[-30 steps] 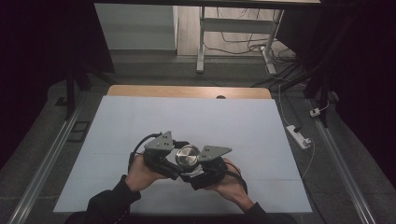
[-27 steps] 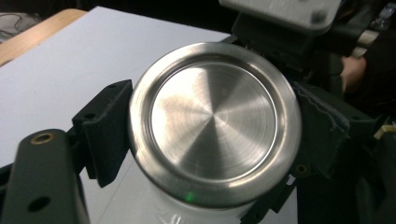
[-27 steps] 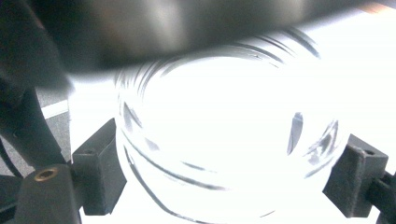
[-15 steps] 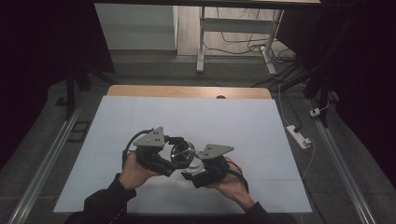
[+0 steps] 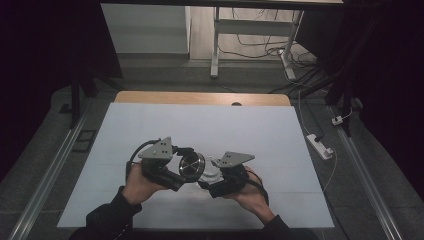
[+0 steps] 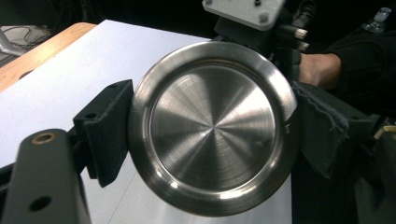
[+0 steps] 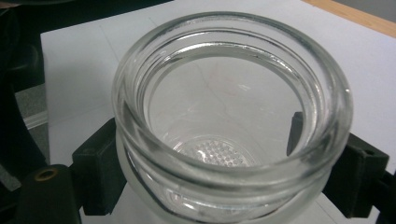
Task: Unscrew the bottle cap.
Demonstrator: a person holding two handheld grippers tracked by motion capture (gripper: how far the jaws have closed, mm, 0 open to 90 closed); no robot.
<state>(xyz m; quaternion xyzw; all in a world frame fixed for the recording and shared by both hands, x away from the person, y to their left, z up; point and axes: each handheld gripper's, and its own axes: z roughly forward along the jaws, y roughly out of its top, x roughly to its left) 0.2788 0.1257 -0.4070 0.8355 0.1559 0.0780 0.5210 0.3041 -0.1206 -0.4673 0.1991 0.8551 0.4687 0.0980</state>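
Observation:
A round steel lid (image 6: 212,126) sits edge to edge between my left gripper's (image 6: 215,133) black pads, which are shut on its rim. In the high view the lid (image 5: 191,164) is tilted, just left of a clear glass jar (image 5: 213,169), and the left gripper (image 5: 187,169) comes in from the left. My right gripper (image 7: 229,179) is shut on the jar (image 7: 224,116) just below its thick open mouth. The jar looks empty, with a dimpled base. In the high view the right gripper (image 5: 214,177) holds the jar low over the white table (image 5: 250,130). Lid and jar are apart.
The white tabletop has a wooden strip (image 5: 200,97) along its far edge. A white power strip (image 5: 320,146) lies on the floor to the right. Metal rails (image 5: 50,165) run along both sides of the table. A desk frame and cables stand beyond the far edge.
The lid, at the jar's mouth a second ago, has come away and shifted slightly left with my left gripper. The right gripper and jar have stayed put.

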